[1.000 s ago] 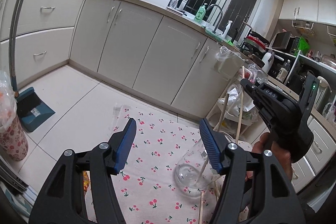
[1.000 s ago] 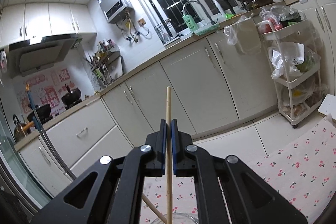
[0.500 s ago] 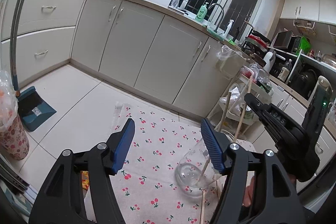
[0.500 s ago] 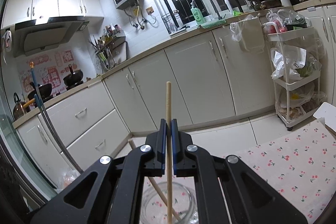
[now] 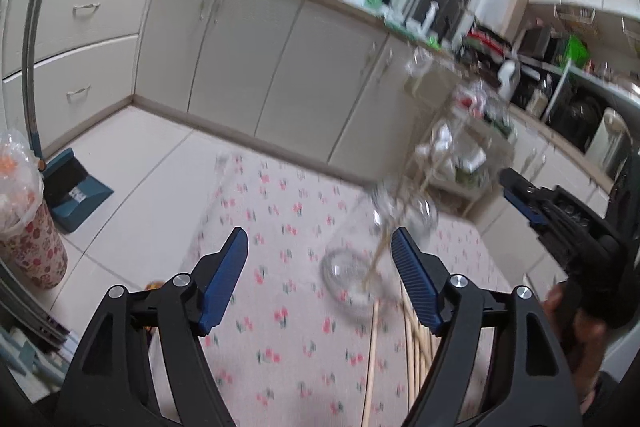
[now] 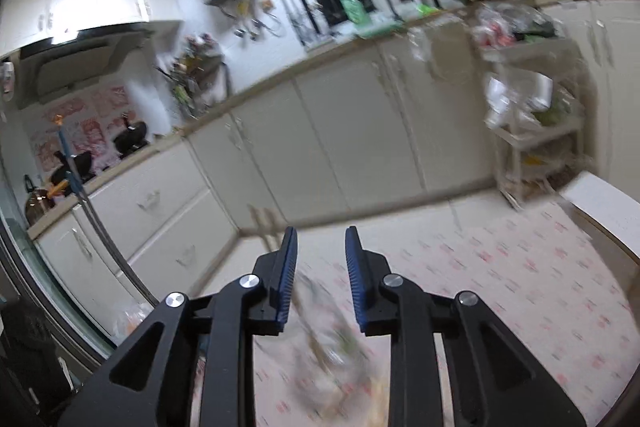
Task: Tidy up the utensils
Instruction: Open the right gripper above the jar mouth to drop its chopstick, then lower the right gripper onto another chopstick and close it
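Observation:
A clear glass jar (image 5: 360,267) stands on the cherry-print cloth (image 5: 280,211), just beyond my left gripper's right finger. Two wooden chopsticks (image 5: 400,211) lean in it. Several more chopsticks (image 5: 416,339) lie flat on the cloth in front of the jar. My left gripper (image 5: 318,239) is open and its jaws are widening, with nothing gripped. My right gripper (image 5: 516,191) hovers to the right of the jar. In the right wrist view, that gripper (image 6: 320,239) has its jaws opening with nothing between them. The blurred jar (image 6: 340,343) and its chopsticks (image 6: 264,223) are below.
Cream cabinets (image 5: 240,67) line the far side of the tiled floor. A blue dustpan with a broom (image 5: 76,191) and a floral bin (image 5: 28,239) stand at the left. A white trolley rack (image 5: 460,155) stands behind the jar. A white box (image 6: 600,203) sits at the cloth's right corner.
The right gripper let go of the chopstick, which now leans in the jar, and its jaws have parted as it drew away. The left jaws spread wider. Both views are now motion-blurred.

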